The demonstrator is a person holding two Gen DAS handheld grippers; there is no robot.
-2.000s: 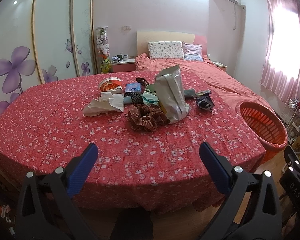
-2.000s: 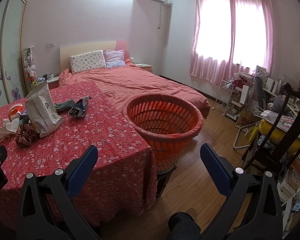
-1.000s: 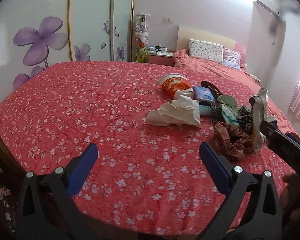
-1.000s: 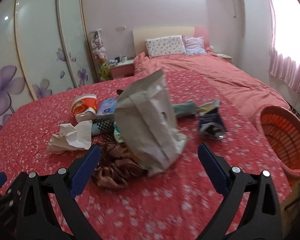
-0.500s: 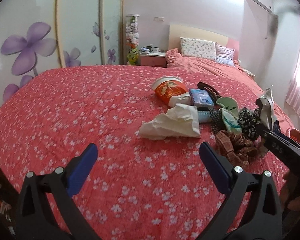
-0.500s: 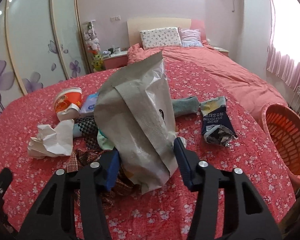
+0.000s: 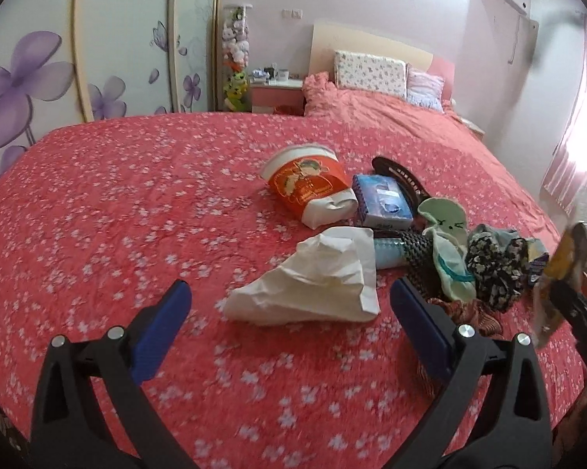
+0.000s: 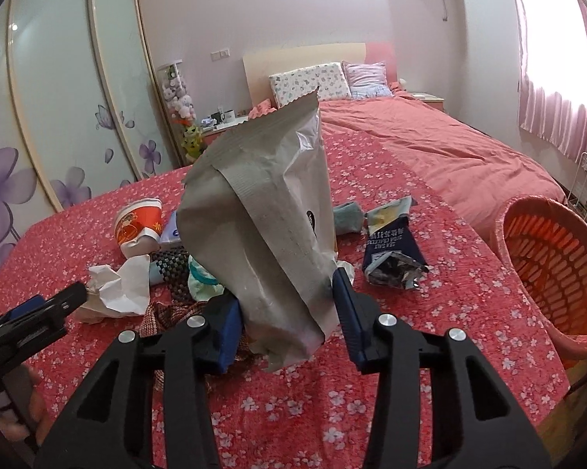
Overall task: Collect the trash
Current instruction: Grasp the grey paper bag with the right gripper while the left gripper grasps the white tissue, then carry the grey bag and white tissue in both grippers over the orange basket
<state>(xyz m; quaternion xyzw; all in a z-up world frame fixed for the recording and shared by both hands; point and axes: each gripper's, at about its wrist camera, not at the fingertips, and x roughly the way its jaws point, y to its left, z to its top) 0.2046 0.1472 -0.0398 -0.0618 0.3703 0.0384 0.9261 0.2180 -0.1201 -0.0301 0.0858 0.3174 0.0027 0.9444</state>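
Silver snack bag [image 8: 266, 226] upright, right gripper [image 8: 285, 305] jaws closing on it, left gripper [image 7: 289, 312] jaws spread before crumpled tissue [image 7: 316, 281]

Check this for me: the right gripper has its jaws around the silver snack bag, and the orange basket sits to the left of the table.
One thing is off. The orange basket sits to the right of the table, not the left, as the right wrist view shows. The rest holds: the right gripper has its jaws closing around the silver snack bag, which stands between them.
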